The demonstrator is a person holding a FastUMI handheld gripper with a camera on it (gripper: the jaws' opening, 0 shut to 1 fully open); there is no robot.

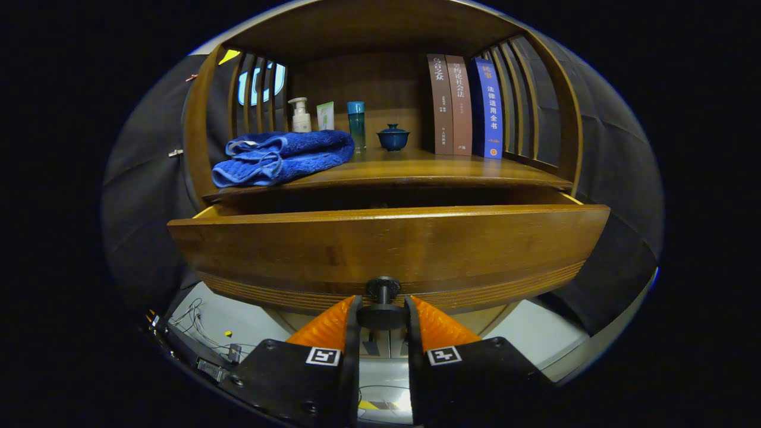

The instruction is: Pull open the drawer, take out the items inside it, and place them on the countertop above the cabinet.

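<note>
Glossy varnished wood: drawer front and table above. Matt dark knob, apparently metal, between closed gripper jaws. Fluffy cloth towel, far left. Glazed ceramic lidded cup.

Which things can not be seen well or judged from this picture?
- Contents of the drawer: gripper view, hidden behind its raised front panel.
- Grip on the knob: it sits between the fingers of the gripper, but whether both press on it is unclear.
- Part of the pump bottle: hidden by the blue towel.
</note>
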